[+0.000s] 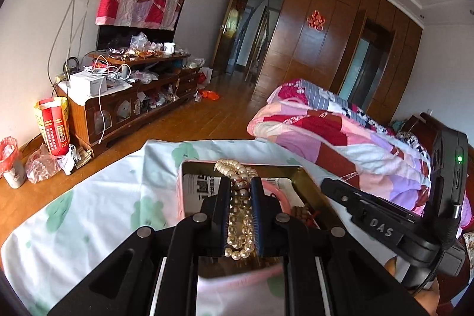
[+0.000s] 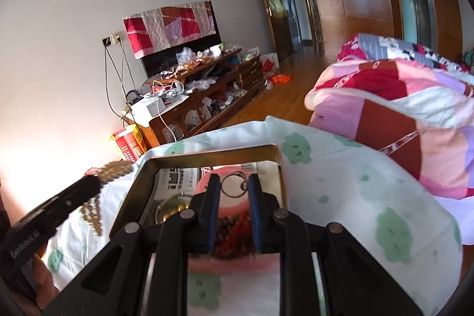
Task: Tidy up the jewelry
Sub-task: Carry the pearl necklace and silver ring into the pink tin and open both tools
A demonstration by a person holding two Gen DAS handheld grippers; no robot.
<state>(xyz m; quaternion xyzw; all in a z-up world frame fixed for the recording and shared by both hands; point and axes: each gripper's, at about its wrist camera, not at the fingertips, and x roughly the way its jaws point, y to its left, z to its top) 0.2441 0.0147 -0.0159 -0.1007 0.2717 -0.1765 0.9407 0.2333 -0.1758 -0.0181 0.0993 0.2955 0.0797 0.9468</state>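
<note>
An open tin box (image 1: 201, 163) with a gold inside lies on the white-and-green sheet (image 1: 97, 206). Above it, my left gripper (image 1: 240, 182) is shut on a bunched string of cream pearls (image 1: 240, 215) that sticks out past both ends of the blue pads. The right wrist view shows those pearls (image 2: 115, 168) hanging from the left gripper (image 2: 94, 182) left of the tin (image 2: 207, 152). My right gripper (image 2: 234, 182) is shut on a thin metal ring (image 2: 243, 185) at its fingertips, over the tin. Brown and red beads (image 2: 234, 230), a pink bangle (image 2: 204, 182) and a gold round piece (image 2: 171, 209) lie inside on printed paper.
A folded pink patchwork quilt (image 1: 340, 144) lies on the bed to the right of the tin. The right gripper (image 1: 328, 185) reaches in from the right, close to the tin's edge. A cluttered wooden TV cabinet (image 1: 130, 96) stands across the wooden floor (image 1: 207, 120).
</note>
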